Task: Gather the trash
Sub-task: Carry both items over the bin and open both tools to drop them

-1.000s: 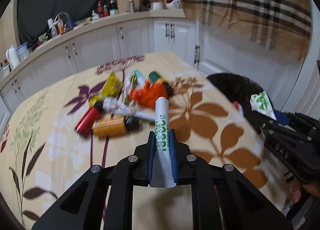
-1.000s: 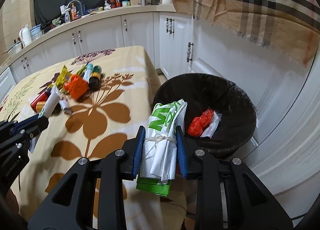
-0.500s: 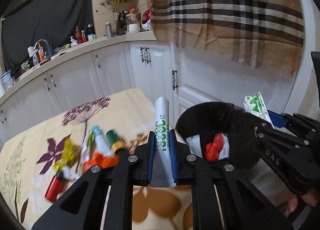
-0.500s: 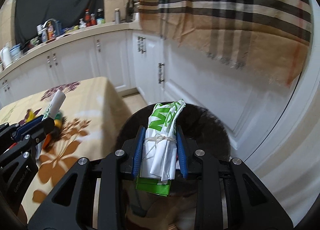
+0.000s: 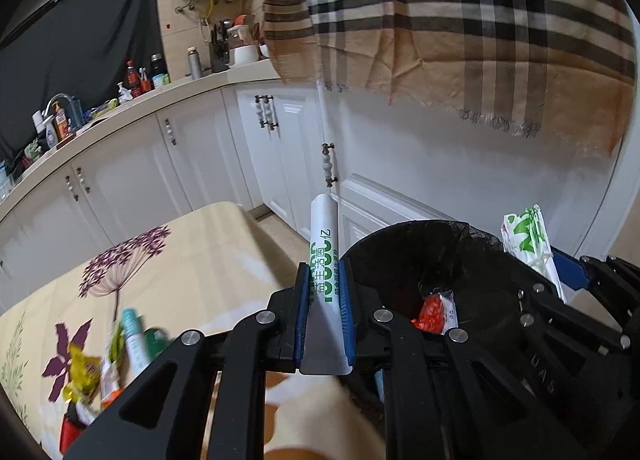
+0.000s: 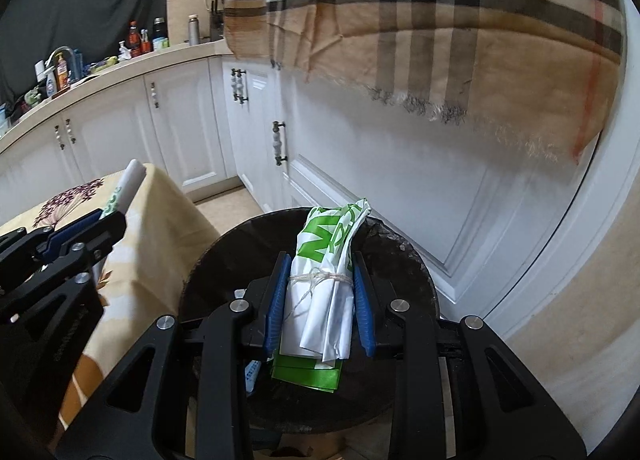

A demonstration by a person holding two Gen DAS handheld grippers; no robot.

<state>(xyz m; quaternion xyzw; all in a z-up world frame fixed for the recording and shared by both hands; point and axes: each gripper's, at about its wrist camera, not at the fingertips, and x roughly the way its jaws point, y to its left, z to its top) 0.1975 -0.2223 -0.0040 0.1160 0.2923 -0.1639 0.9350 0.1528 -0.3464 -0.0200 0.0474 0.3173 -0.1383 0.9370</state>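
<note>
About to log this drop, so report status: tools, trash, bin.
Left tool shut on white tube, beside the bin. Right tool shut on tied bag, over the bin. Nothing blocks it.

The left gripper (image 5: 324, 314) is matt black plastic with ribbed blue pads and bright metal screw heads; it pinches a white tube (image 5: 325, 256) of smooth plastic, faintly glossy, printed in green. The right gripper (image 6: 319, 300), of the same matt plastic, clamps a folded bag bundle (image 6: 326, 272) of thin, crinkled white-and-green plastic film tied round with rough pale string. Below them the bin (image 6: 404, 264) wears a shiny, wrinkled black plastic liner. The table (image 5: 192, 260) is covered in soft matt printed cloth. The cabinets (image 6: 192, 128) are smooth, satin white. A plaid cloth (image 6: 420, 20) hangs, woven, with a frayed fringe.
</note>
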